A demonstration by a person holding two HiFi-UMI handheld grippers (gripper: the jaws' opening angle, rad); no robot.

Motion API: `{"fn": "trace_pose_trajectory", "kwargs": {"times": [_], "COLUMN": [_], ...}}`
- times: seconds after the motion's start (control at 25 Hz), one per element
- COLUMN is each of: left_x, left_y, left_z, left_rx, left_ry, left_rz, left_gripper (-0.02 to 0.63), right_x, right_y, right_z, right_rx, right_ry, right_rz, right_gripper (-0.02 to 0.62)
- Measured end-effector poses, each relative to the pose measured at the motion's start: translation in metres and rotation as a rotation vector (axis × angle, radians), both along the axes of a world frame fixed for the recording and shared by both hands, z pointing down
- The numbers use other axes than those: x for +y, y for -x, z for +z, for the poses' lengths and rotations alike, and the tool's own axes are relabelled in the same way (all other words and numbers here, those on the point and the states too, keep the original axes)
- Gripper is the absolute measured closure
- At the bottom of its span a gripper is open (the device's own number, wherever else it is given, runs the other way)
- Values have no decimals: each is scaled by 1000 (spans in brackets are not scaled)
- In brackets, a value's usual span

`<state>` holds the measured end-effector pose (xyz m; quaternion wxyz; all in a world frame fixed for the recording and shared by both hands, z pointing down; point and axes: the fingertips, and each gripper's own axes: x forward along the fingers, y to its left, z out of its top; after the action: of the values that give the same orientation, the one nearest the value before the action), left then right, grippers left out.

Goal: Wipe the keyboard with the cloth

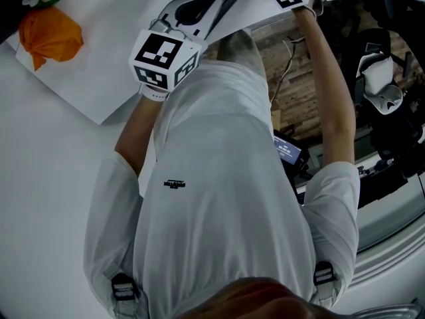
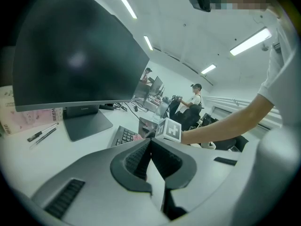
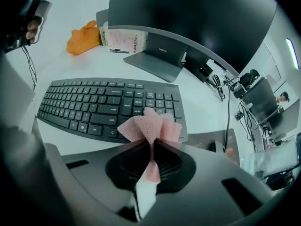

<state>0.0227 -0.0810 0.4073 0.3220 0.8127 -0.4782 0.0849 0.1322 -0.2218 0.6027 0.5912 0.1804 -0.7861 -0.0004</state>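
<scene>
- Sitting at ten o'clock in the head view, an orange crumpled bundle is resting near the edge of the white desk.
- You are holding the left gripper up at about eleven o'clock from your chest. Its tongs are pressed together, with nothing between them.
- Past that gripper, its own view is showing a dark monitor filling ten o'clock. Two pens are lying on the desk at nine o'clock.
- The keyboard is lying flat in front of the monitor stand. In the right gripper view it is stretching from nine o'clock towards the centre. In the head view, only part of it is showing at twelve o'clock.
- You are reaching the right gripper out at one o'clock, and its tongs are pinching the pink cloth.
- The cloth is fanning out past the tips, over the near right end of the keyboard. You cannot tell from these views whether it is touching the keys.
</scene>
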Motion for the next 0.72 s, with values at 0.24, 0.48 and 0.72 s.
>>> {"fn": "trace_pose_trajectory", "kwargs": {"times": [0.24, 0.48, 0.72], "left_x": [3, 10, 20], "left_y": [3, 8, 9], "left_z": [-3, 1, 8], "left_rx": [-10, -16, -22], "left_ry": [-6, 1, 14], "left_rz": [6, 4, 2], "left_gripper": [586, 586, 586], "right_x": [25, 50, 66], "right_y": [3, 8, 13], "right_z": [0, 7, 3], "right_rx": [-22, -60, -69], "right_ry": [25, 73, 99], "right_rz": [6, 32, 34], "right_gripper": [565, 565, 565]}}
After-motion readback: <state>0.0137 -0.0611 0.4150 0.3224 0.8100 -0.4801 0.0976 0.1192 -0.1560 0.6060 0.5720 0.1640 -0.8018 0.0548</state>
